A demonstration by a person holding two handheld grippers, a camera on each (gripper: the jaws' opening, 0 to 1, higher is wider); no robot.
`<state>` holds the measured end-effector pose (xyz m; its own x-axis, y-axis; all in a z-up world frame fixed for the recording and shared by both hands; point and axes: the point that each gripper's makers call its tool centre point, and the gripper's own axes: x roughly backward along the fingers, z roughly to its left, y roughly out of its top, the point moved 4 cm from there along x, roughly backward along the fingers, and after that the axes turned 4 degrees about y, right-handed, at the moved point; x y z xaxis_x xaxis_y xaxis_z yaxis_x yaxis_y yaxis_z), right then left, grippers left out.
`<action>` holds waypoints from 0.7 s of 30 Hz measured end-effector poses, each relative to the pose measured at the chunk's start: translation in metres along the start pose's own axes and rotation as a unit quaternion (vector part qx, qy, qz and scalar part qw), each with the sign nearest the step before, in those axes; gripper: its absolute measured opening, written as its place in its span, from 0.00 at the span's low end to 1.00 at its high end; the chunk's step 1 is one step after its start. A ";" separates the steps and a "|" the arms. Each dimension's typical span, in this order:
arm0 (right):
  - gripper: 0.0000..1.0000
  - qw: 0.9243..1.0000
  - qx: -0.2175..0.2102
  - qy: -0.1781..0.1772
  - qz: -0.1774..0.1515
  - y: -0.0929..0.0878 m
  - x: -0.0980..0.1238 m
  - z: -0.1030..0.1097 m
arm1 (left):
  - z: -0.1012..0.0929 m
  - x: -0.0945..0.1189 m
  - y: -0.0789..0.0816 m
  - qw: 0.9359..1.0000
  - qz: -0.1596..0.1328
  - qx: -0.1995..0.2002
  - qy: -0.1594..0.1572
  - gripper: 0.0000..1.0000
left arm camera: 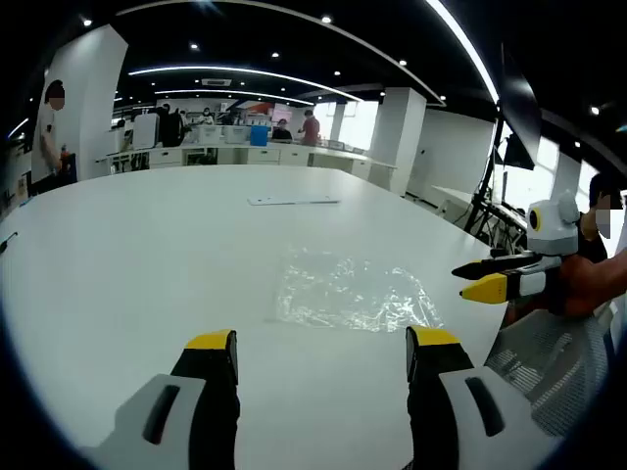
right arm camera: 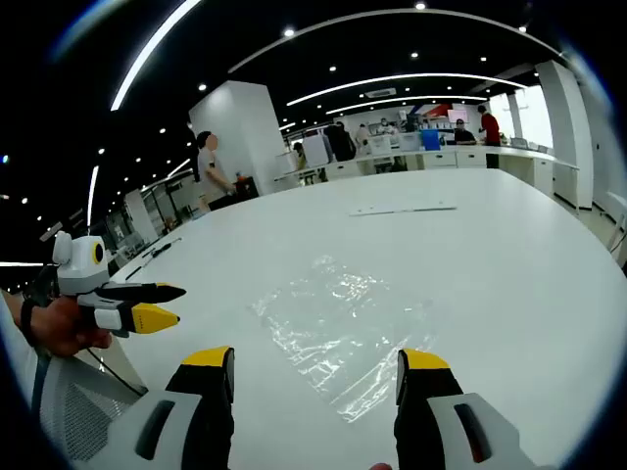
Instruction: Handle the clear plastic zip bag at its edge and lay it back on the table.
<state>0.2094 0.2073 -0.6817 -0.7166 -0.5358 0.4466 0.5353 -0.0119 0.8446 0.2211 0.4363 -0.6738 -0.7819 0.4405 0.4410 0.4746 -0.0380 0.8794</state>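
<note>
The clear plastic zip bag [left arm camera: 351,292] is seen lying flat and crinkled on the white counter [left arm camera: 147,255], just ahead of the left tongs [left arm camera: 321,354], whose yellow-tipped jaws are held apart with nothing between them. In the right gripper view the bag [right arm camera: 343,328] is found at about 12 o'clock from the right tongs [right arm camera: 315,376], which are likewise spread and empty. A flat pale strip [left arm camera: 292,201] is seen farther back on the counter, well apart from the bag.
</note>
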 end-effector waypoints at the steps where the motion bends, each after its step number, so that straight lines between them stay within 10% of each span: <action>1: 0.66 1.000 0.000 0.000 0.000 0.000 0.000 0.000 | 0.001 0.000 0.000 1.000 0.000 0.000 0.001 0.68; 21: 0.66 1.000 -0.002 0.001 0.003 0.001 0.001 0.002 | 0.003 0.000 -0.001 1.000 0.000 0.005 0.002 0.67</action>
<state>0.2079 0.2087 -0.6798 -0.7124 -0.5368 0.4520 0.5421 -0.0120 0.8402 0.2214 0.4390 -0.6751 -0.7834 0.4367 0.4422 0.4789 -0.0294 0.8774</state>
